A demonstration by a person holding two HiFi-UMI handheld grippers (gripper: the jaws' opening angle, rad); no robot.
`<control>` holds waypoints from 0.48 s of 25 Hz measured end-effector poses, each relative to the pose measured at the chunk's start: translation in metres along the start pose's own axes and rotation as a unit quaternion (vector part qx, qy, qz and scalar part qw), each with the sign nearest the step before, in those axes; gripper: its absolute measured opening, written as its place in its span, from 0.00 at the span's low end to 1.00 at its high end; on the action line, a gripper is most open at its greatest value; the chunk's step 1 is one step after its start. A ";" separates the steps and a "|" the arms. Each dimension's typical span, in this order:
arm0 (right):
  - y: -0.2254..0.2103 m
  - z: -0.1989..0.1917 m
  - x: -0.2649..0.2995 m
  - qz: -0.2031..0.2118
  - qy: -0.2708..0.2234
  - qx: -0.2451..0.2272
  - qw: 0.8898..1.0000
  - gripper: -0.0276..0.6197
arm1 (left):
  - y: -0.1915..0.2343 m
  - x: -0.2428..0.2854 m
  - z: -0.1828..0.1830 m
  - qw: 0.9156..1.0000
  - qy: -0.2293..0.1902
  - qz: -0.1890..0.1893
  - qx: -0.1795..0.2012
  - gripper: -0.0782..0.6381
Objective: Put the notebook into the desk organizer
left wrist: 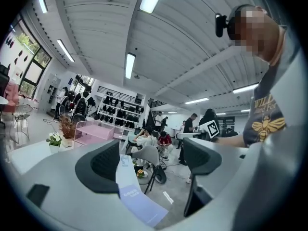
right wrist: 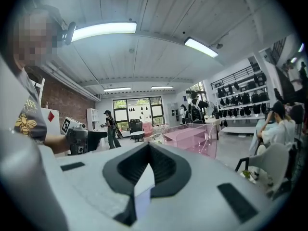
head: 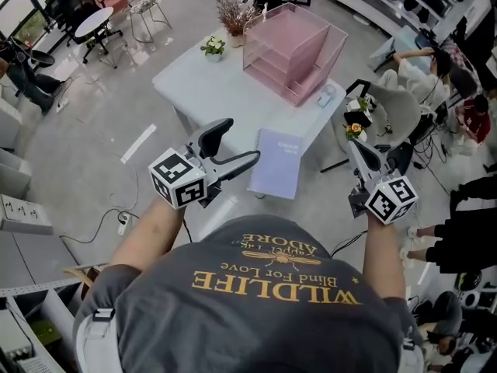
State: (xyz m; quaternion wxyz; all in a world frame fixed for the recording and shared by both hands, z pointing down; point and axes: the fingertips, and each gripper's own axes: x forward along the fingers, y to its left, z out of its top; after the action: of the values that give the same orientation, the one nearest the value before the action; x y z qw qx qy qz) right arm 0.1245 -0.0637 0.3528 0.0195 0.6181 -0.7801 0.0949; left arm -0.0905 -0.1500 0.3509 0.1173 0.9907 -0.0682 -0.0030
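Note:
A lavender notebook lies flat at the near edge of the white table. The pink desk organizer stands at the table's far right corner. My left gripper hovers open just left of the notebook, nothing between its jaws. In the left gripper view the notebook shows low between the wide-apart jaws of that gripper, with the organizer far left. My right gripper is off the table's right edge, shut and holding nothing. Its own view shows the jaw tips meeting, the organizer beyond.
A small potted plant and a vase of dried flowers stand at the table's back. A small pale object lies by the organizer. A grey chair and seated people are to the right; a power strip lies on the floor.

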 end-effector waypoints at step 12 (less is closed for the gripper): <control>-0.110 -0.015 0.026 0.104 0.000 0.027 0.994 0.04 | -0.002 0.091 -0.033 0.994 0.034 0.096 -0.039 0.68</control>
State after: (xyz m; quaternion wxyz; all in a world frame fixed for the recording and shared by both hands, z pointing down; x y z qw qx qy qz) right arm 0.2234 -0.1104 0.3852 -0.0072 0.5339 -0.8374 0.1172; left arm 0.0011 -0.1525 0.3834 0.1582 0.9737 -0.1590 0.0391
